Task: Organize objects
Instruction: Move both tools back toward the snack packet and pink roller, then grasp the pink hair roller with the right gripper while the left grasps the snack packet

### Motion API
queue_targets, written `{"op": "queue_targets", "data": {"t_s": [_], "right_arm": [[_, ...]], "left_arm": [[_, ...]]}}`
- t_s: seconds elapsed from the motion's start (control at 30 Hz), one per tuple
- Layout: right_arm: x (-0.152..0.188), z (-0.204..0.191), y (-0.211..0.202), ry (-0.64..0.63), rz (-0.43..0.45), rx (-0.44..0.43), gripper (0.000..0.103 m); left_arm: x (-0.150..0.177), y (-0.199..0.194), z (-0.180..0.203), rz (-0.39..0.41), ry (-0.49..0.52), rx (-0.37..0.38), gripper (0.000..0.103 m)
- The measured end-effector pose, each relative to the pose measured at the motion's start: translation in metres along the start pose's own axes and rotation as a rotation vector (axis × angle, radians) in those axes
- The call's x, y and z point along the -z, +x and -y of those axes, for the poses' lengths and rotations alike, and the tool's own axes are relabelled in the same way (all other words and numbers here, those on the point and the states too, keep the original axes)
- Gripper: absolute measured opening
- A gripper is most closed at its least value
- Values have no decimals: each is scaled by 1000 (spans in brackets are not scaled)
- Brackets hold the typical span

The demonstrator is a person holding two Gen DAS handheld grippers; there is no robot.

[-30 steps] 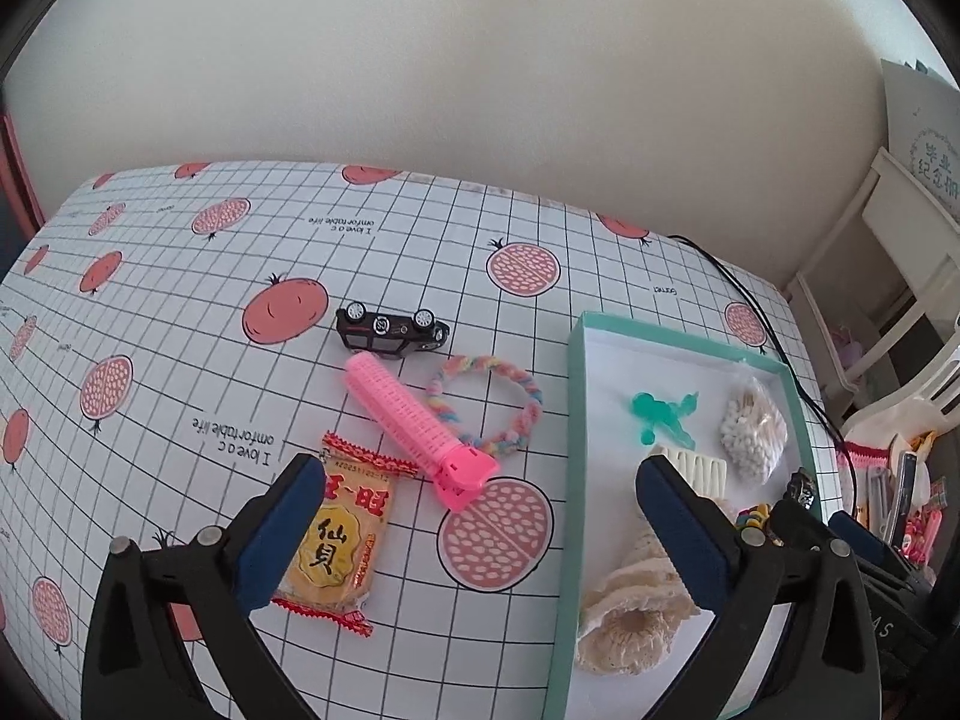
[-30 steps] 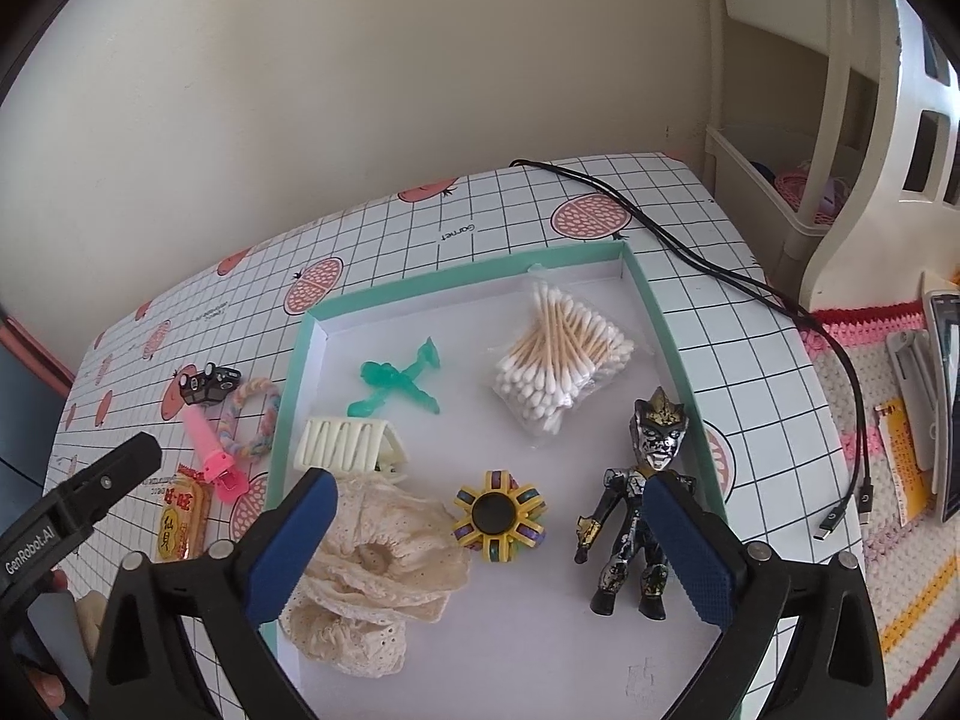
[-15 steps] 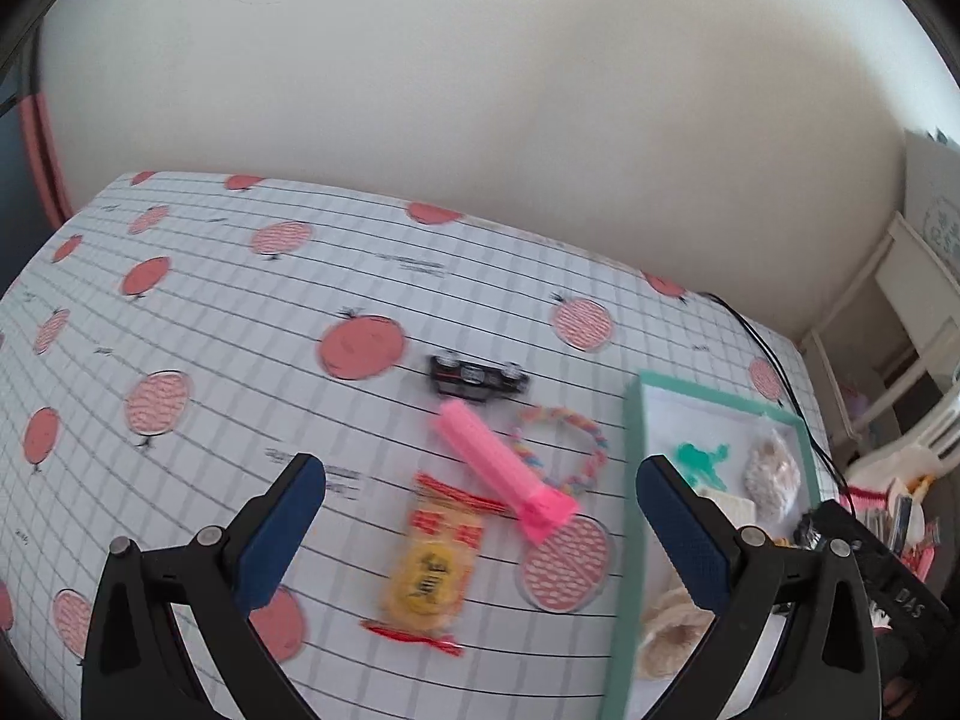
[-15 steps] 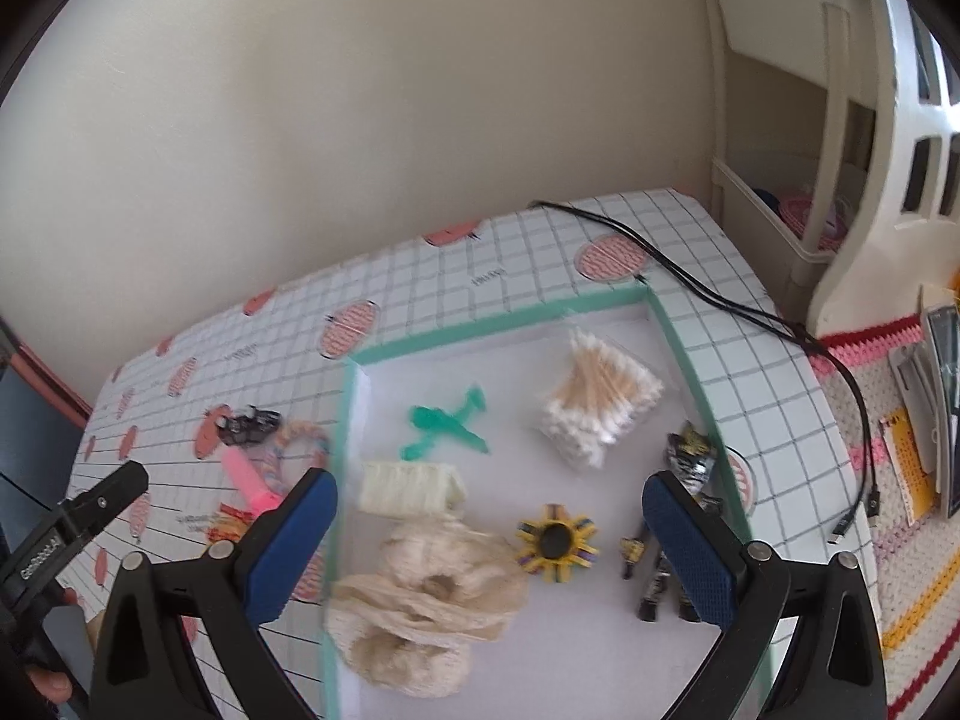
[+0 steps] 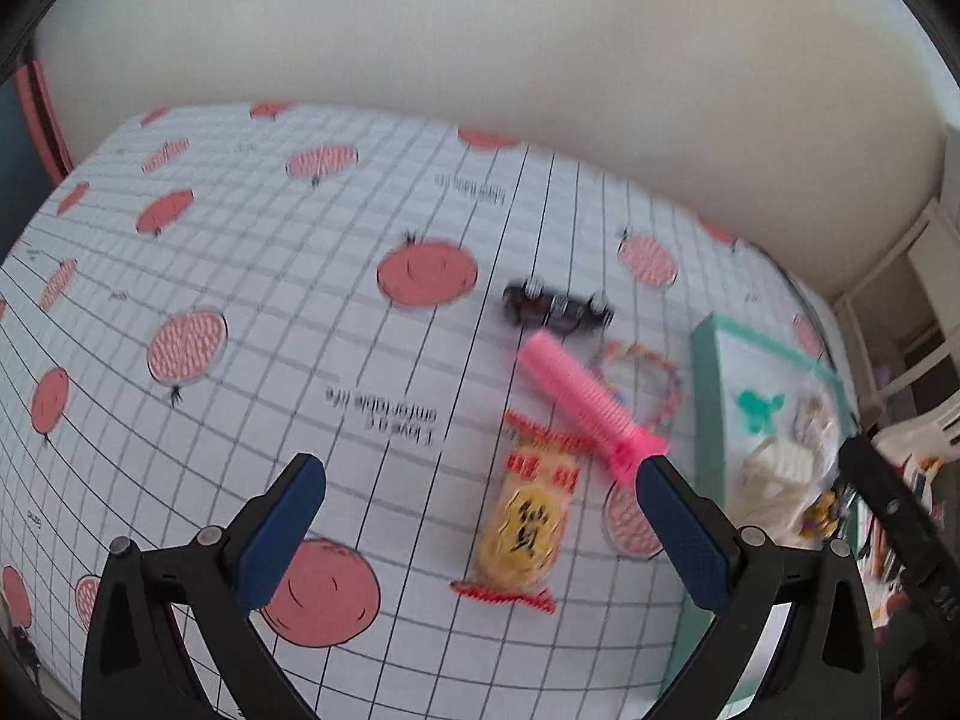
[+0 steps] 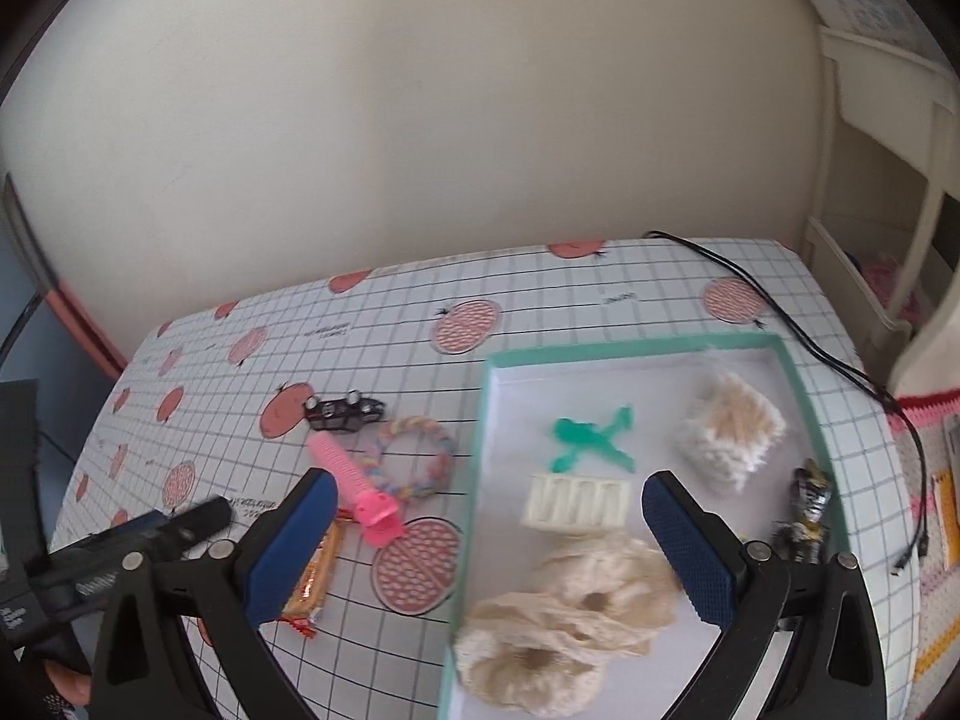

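Snack packet (image 5: 529,523), yellow with red crimped ends, lies on the gridded tablecloth (image 5: 240,312), left of the teal-rimmed tray (image 6: 807,396). Pink comb (image 5: 585,405) rests just above it, angled, its head overlapping a pastel rope ring (image 6: 414,456). Small black toy car (image 5: 555,305) sits beyond the comb. Tray holds a green figure (image 6: 591,438), cotton swabs (image 6: 729,429), cream ridged block (image 6: 576,501), lacy fabric (image 6: 570,618), dark figurine (image 6: 807,510). Left gripper (image 5: 480,531) hovers over the packet, fingers wide apart, empty. Right gripper (image 6: 489,543) hovers at the tray's left edge, fingers likewise spread, empty.
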State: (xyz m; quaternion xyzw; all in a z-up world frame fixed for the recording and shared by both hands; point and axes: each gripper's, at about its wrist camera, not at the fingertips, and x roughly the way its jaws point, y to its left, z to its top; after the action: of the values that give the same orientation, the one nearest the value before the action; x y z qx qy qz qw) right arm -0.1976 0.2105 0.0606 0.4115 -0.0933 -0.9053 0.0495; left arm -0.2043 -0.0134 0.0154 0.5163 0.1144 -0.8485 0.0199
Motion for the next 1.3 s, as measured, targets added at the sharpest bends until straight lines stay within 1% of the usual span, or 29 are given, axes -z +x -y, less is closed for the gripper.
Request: {"op": "queue_targets", "data": {"t_s": [0.1,0.17,0.27,0.33,0.47,0.53,0.63,0.8,0.9,1.07,1.17,1.2,1.23,1.27,1.3], "right_arm": [[3,-11,7,-18,-2,-17,103],[5,-17,12,-20,-4,-41,102],[9,-28,21,-13,-5,-100,98],[10,-35,27,-20,-12,-117,95],[14,-42,39,-31,-23,-127,89],[17,-41,45,-21,-37,-136,84],[20,-39,54,-17,-59,-126,81],[23,-38,66,-10,-87,-147,75],[27,-41,73,-11,-107,-159,71],[28,-48,84,-22,-128,-177,67],[30,-48,89,-20,-140,-183,63],[31,-48,91,-17,-144,-183,62],[31,-48,92,-14,-147,-181,62],[32,-47,94,-9,-152,-180,61],[32,-47,95,-5,-155,-183,59]], "left_arm": [[4,11,-3,-41,1,9,103],[5,14,-2,-53,11,13,103],[7,19,-2,-73,12,11,103],[8,25,-4,-95,0,25,103],[11,34,-1,-123,17,39,103],[13,37,1,-127,24,42,103],[13,40,1,-136,28,48,103],[17,47,7,-154,58,43,102],[18,51,8,-162,78,22,97],[18,55,10,-169,98,17,96],[19,57,12,-170,112,11,95],[19,58,12,-173,114,8,93],[19,59,12,-176,113,9,88],[19,60,11,-181,110,14,84],[19,60,10,-183,109,14,84]]}}
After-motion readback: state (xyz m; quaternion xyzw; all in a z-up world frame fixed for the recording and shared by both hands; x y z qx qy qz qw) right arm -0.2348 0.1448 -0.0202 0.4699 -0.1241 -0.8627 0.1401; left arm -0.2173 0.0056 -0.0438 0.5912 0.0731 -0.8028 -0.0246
